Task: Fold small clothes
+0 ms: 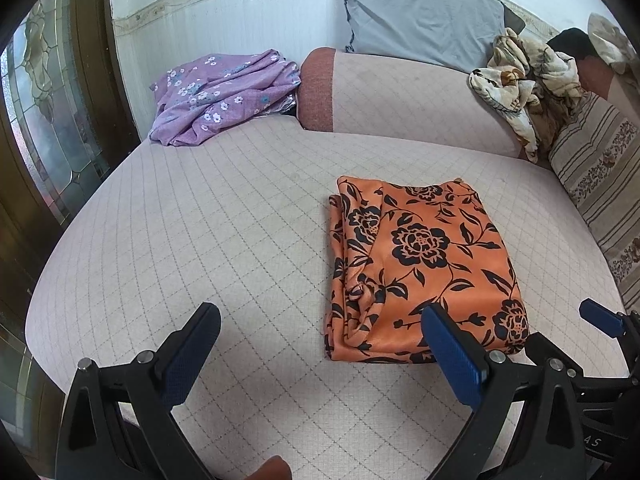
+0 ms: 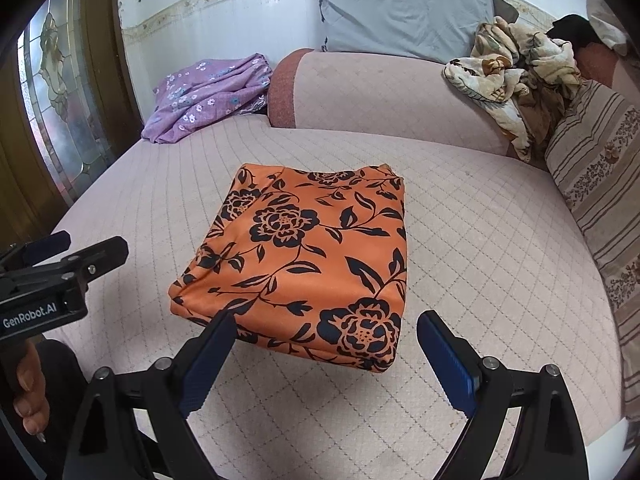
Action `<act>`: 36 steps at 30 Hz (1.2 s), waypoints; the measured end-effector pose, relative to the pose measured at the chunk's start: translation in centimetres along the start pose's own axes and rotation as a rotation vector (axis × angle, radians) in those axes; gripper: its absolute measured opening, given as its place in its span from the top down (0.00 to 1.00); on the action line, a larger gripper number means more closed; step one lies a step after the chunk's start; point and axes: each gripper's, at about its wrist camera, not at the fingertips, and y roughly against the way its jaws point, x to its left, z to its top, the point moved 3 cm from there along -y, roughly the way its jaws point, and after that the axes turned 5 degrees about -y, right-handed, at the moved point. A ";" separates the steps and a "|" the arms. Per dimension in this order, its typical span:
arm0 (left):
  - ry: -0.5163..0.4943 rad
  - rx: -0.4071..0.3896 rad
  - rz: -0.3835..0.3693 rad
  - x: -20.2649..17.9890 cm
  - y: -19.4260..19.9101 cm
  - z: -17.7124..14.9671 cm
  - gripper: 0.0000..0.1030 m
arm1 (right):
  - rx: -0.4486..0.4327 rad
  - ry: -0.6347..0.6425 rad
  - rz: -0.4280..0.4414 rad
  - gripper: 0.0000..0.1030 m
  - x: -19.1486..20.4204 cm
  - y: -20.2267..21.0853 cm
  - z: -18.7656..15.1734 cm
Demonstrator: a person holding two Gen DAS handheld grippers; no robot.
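Left wrist view: the left gripper [image 1: 320,354] hangs low over the near edge of the bed [image 1: 224,216], fingers wide apart, nothing between them. The orange cloth [image 1: 424,268] lies right of centre as a neat rectangle, layered edges showing along its left side. The right gripper [image 1: 604,320] shows at the near right edge (too little of it here to judge its spread). A purple cloth [image 1: 224,96] sits crumpled at the far left; a beige patterned cloth [image 1: 524,84] is bunched at the far right, by a grey pillow [image 1: 420,16].

Right wrist view: the right gripper [image 2: 326,360] hovers just short of the orange cloth [image 2: 316,256], fingers apart, holding nothing. The left gripper [image 2: 80,256] enters from the left, held by a hand [image 2: 30,384].

Judgement: the orange piece looks finished. The purple cloth [image 2: 208,96] and beige patterned cloth [image 2: 516,80] look unfolded, so likely remain if they belong to the task.
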 end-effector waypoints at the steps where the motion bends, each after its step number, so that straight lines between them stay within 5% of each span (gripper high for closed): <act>1: 0.000 0.000 -0.001 0.0 0.0 0.0 0.03 | 0.003 0.000 -0.001 0.09 -0.1 -0.1 0.0; 36: -0.005 0.011 -0.043 -0.9 -0.8 0.6 0.03 | 0.014 0.002 -0.007 0.09 -0.2 -0.9 0.2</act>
